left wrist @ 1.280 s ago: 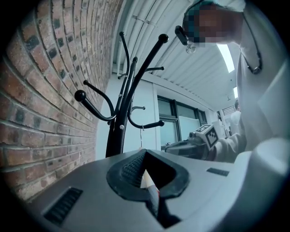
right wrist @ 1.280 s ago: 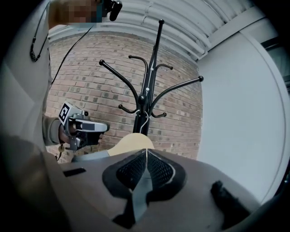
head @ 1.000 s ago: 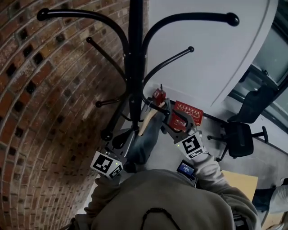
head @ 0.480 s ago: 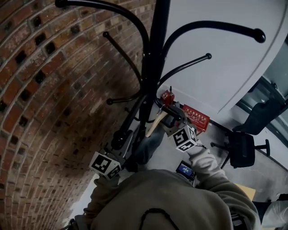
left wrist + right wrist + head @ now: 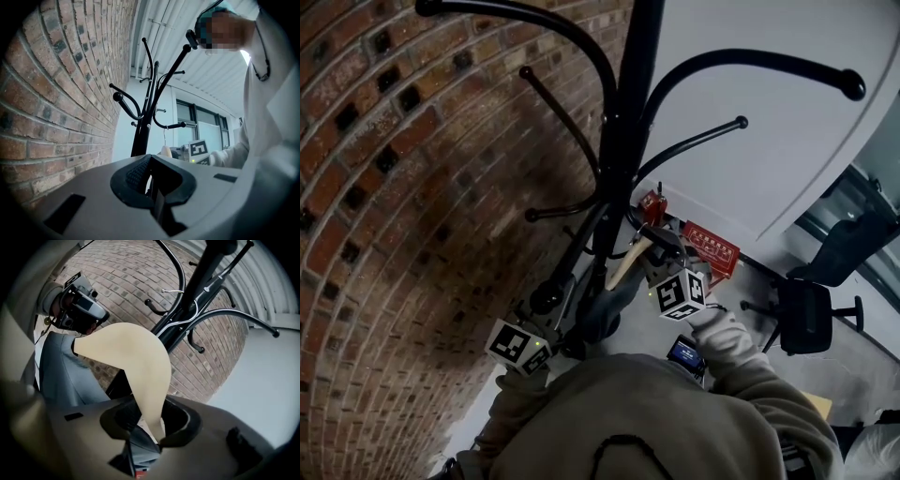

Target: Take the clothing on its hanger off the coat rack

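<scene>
My right tongs (image 5: 149,430) are closing on the wooden end of the hanger (image 5: 136,357), which hangs with its grey clothing (image 5: 61,376) on the rack (image 5: 619,141). My left tongs (image 5: 152,185) are clenched.

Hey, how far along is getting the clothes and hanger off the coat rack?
Done: nothing is off yet; the hook still sits over an arm of the coat rack. In hand: the right tool is closing its jaws on the wooden hanger, grey clothing hanging from it. Still to do: lift the hook clear and carry it away.
</scene>
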`<action>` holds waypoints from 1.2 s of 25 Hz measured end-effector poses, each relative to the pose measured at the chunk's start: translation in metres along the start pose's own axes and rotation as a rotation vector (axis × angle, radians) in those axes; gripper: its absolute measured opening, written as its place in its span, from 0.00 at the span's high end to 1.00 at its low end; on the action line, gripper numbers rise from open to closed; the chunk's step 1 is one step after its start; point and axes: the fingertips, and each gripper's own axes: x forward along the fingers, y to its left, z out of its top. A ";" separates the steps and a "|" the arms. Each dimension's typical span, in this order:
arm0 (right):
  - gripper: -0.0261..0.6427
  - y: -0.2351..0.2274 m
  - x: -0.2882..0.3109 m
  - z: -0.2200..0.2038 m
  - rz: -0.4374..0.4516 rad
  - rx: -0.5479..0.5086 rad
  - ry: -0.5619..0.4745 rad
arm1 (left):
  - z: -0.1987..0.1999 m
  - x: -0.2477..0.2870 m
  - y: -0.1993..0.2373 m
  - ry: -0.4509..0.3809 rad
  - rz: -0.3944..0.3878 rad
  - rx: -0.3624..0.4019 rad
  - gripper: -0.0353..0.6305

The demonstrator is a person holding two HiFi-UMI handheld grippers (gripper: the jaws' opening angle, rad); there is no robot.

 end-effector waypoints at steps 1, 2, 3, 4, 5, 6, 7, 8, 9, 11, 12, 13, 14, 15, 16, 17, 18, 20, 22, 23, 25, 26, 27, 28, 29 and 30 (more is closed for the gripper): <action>0.78 0.000 -0.001 -0.001 -0.008 0.000 0.006 | -0.001 0.001 0.000 0.000 -0.002 -0.001 0.94; 0.78 -0.002 -0.003 -0.002 -0.018 0.004 0.013 | -0.001 0.003 -0.001 0.000 -0.005 -0.003 0.94; 0.78 -0.004 -0.006 -0.003 -0.029 0.009 0.020 | -0.002 0.005 -0.001 0.001 -0.009 -0.004 0.94; 0.78 -0.007 -0.008 -0.003 -0.040 0.015 0.028 | -0.002 0.007 -0.002 0.002 -0.014 -0.006 0.94; 0.78 -0.010 -0.010 -0.003 -0.051 0.021 0.037 | -0.003 0.008 -0.003 0.003 -0.019 -0.007 0.94; 0.78 -0.015 -0.013 -0.003 -0.063 0.024 0.046 | -0.003 0.010 -0.003 0.004 -0.023 -0.008 0.94; 0.78 -0.020 -0.015 -0.003 -0.075 0.025 0.056 | -0.004 0.011 -0.003 0.003 -0.027 -0.009 0.94; 0.78 -0.025 -0.019 -0.004 -0.088 0.024 0.067 | -0.003 0.011 -0.003 0.002 -0.031 -0.008 0.94; 0.78 -0.031 -0.023 -0.005 -0.101 0.026 0.076 | -0.002 0.012 -0.004 -0.002 -0.035 -0.008 0.94; 0.78 -0.043 -0.032 -0.012 -0.130 0.043 0.095 | 0.005 0.013 -0.005 -0.026 -0.045 -0.024 0.94; 0.78 -0.050 -0.037 -0.018 -0.145 0.056 0.106 | 0.010 0.014 -0.005 -0.043 -0.051 -0.037 0.94; 0.78 -0.057 -0.042 -0.024 -0.162 0.069 0.120 | 0.013 0.015 -0.005 -0.055 -0.056 -0.045 0.94; 0.78 -0.063 -0.048 -0.031 -0.181 0.083 0.137 | 0.013 0.018 -0.004 -0.059 -0.061 -0.047 0.94; 0.78 -0.070 -0.055 -0.038 -0.201 0.096 0.156 | 0.013 0.020 -0.004 -0.056 -0.068 -0.045 0.94; 0.78 -0.075 -0.062 -0.046 -0.222 0.110 0.177 | 0.011 0.023 -0.004 -0.052 -0.077 -0.045 0.94; 0.78 -0.081 -0.070 -0.053 -0.243 0.122 0.199 | 0.010 0.026 -0.006 -0.048 -0.088 -0.045 0.94; 0.78 -0.087 -0.079 -0.061 -0.264 0.134 0.222 | 0.009 0.030 -0.009 -0.045 -0.101 -0.044 0.94; 0.78 -0.098 -0.094 -0.074 -0.302 0.156 0.262 | 0.009 0.040 -0.015 -0.042 -0.127 -0.044 0.94; 0.78 -0.105 -0.109 -0.085 -0.334 0.178 0.303 | 0.008 0.050 -0.021 -0.038 -0.158 -0.046 0.94; 0.78 -0.107 -0.118 -0.090 -0.349 0.190 0.325 | 0.006 0.055 -0.025 -0.032 -0.175 -0.047 0.94; 0.78 -0.108 -0.137 -0.102 -0.385 0.210 0.374 | 0.001 0.064 -0.031 -0.019 -0.210 -0.052 0.94; 0.78 -0.108 -0.145 -0.109 -0.403 0.220 0.397 | -0.002 0.068 -0.033 -0.012 -0.225 -0.054 0.94; 0.77 -0.109 -0.152 -0.116 -0.418 0.231 0.418 | -0.004 0.072 -0.035 -0.006 -0.237 -0.056 0.94; 0.77 -0.110 -0.158 -0.124 -0.430 0.242 0.437 | -0.006 0.076 -0.037 -0.001 -0.248 -0.056 0.94; 0.77 -0.110 -0.164 -0.132 -0.440 0.252 0.454 | -0.007 0.079 -0.038 0.004 -0.257 -0.056 0.94; 0.77 -0.110 -0.169 -0.139 -0.449 0.261 0.470 | -0.010 0.082 -0.039 0.009 -0.265 -0.055 0.94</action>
